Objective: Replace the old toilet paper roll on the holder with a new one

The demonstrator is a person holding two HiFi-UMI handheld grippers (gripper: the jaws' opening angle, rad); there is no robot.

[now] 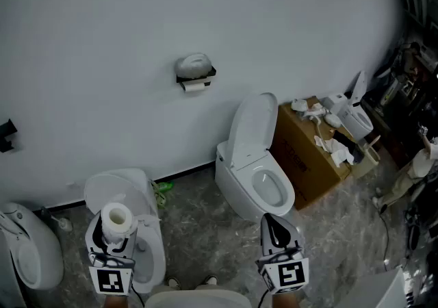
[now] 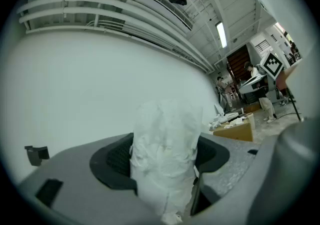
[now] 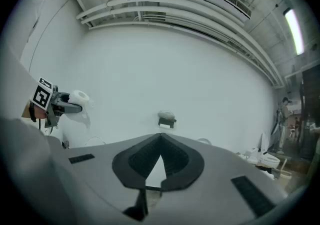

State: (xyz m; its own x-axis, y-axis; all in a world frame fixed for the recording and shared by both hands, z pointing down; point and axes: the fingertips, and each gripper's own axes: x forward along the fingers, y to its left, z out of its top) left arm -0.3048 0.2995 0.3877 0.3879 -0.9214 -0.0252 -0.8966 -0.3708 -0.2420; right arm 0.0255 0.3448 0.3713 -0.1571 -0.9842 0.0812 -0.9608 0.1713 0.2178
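Left tongs [image 1: 113,235] around toilet roll [image 1: 118,217]

Head view dim, cool; pale grey wall [image 1: 137,12] dull, soft shadows on marbled grey floor [image 1: 198,231]. Gripper views fisheye-bent, corners black. Long ceiling strip lamp [image 3: 293,26] glares; crumpled white paper roll [image 2: 167,159] blurred.

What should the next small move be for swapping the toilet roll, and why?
Probably bring the right gripper forward toward the holder: its jaws are together and empty, the old roll sits on the holder well ahead, and the left gripper holds the new roll, so only the right is free.
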